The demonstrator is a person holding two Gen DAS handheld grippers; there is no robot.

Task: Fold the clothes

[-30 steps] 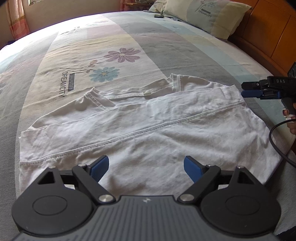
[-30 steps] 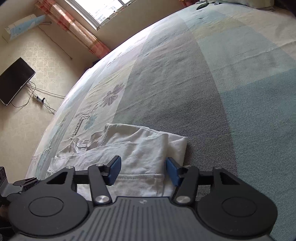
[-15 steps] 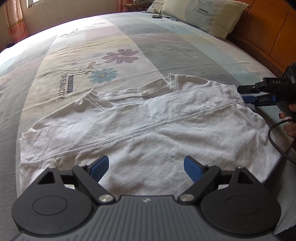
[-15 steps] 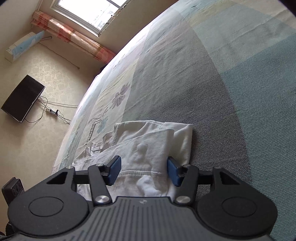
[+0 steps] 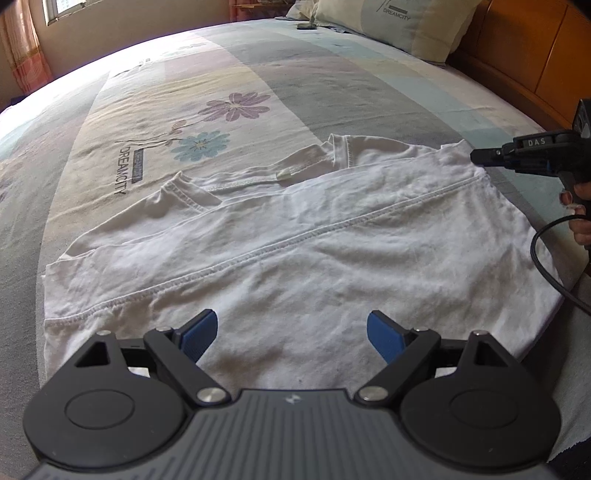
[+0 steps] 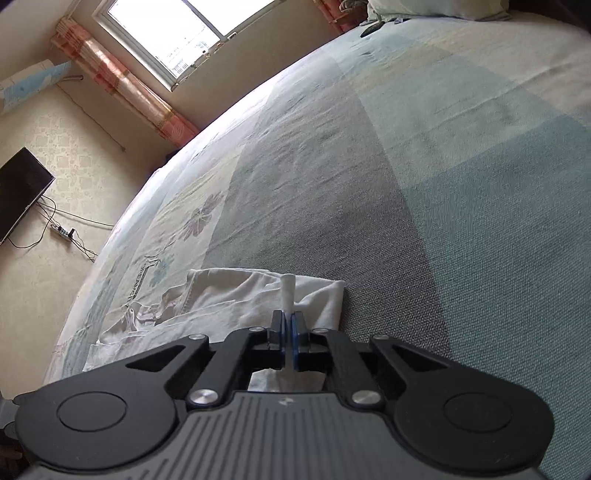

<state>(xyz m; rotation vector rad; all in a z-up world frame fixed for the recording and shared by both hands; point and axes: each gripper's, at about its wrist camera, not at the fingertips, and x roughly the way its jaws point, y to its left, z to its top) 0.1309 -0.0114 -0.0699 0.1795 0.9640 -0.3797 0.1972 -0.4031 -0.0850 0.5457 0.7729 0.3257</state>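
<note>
Left gripper (image 5: 291,334) is angled down, jaws spread wide, nothing pinched between the blue pads (image 5: 197,334). Right gripper (image 6: 287,325) has its jaws clamped together on a thin fold of shirt (image 5: 295,251). Fingers (image 5: 576,206) wrap the right one's handle.

Right gripper (image 6: 287,325), open astride the white shirt (image 6: 236,295) a second ago, now pinches what appears to be a raised fold at its corner.

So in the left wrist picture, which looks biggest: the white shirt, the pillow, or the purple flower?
1. White shirt, by far.
2. Pillow, though it lies far away and is cut off at the top edge.
3. Purple flower.
</note>
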